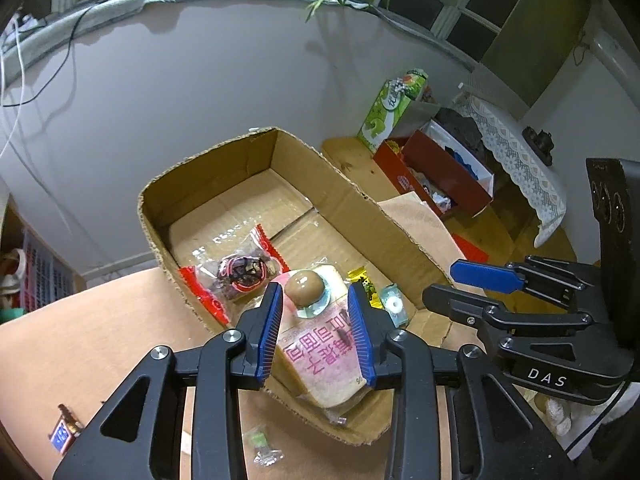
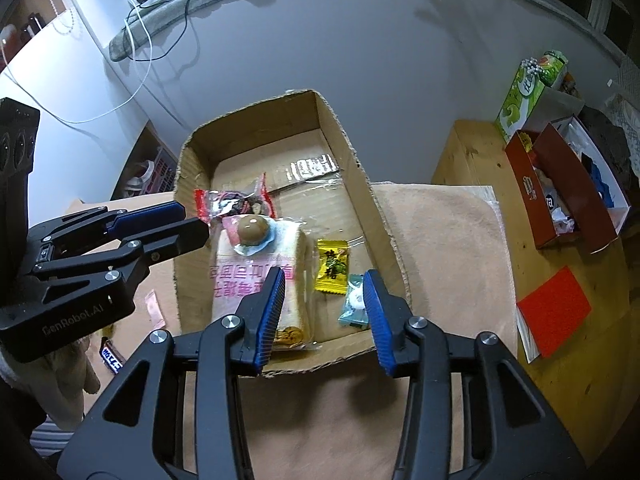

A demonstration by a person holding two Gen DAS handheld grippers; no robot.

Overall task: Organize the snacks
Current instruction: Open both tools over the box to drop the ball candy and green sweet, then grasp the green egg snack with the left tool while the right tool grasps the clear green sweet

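A cardboard box (image 2: 362,184) sits in the middle of both views on a pinkish table (image 2: 436,232), and the snacks lie along its floor. The left gripper (image 1: 316,322) hangs over the near end of the box with its blue pads apart, one on each side of a wrapped slice of bread (image 1: 320,356) with pink print; whether the pads touch the wrapper is hard to tell from this angle. A brown round sweet (image 1: 304,288) rests on the far end of the bread, and a red-edged clear packet (image 1: 240,272) lies just beyond it toward the left wall. The right gripper (image 2: 326,308) is also spread open, low in its frame, above the near right corner of the box, where a yellow candy (image 2: 331,266) and a small teal packet (image 2: 354,300) lie side by side next to the bread. At the right edge of the right wrist view, a red box (image 2: 560,196) and a green carton (image 2: 524,88) stand on a wooden surface.
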